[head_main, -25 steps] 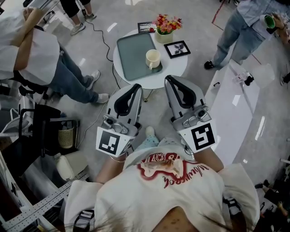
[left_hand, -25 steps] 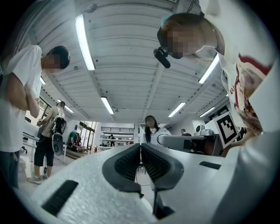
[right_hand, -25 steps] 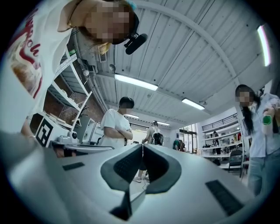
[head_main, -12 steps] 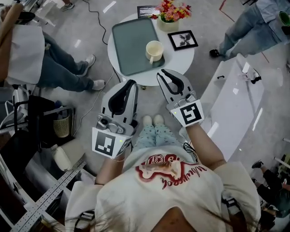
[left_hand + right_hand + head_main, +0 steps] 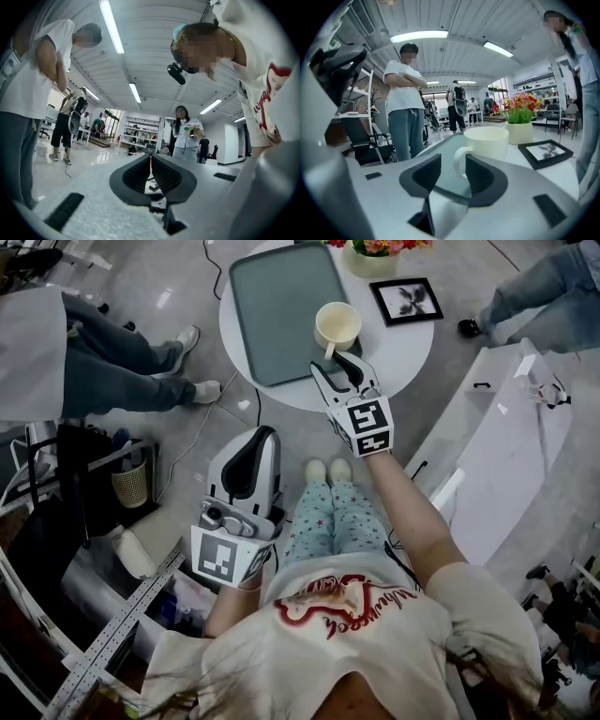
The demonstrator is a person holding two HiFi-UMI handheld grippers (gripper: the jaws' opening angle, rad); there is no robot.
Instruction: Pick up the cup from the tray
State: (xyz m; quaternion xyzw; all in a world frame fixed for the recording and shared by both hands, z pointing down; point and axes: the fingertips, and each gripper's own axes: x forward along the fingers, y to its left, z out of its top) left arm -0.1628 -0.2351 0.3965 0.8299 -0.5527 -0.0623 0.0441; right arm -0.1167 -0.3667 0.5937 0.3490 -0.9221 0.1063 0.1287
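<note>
Right gripper view: cup (image 5: 487, 140) on tray (image 5: 446, 150), handle (image 5: 456, 161) untouched between right gripper's (image 5: 453, 165) just-opened jaws; left gripper (image 5: 151, 158) closed.

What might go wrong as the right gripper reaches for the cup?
The right gripper has just been opening its jaws; the cup handle lies just ahead of the gap, ungripped. Closing off-centre on that thin handle may swivel or tip the cup. It stands at the tray edge, so a push could skid it.

Cream cup (image 5: 338, 324) upright, near-R corner of grey-green tray (image 5: 272, 310), handle twd near edge.
</note>
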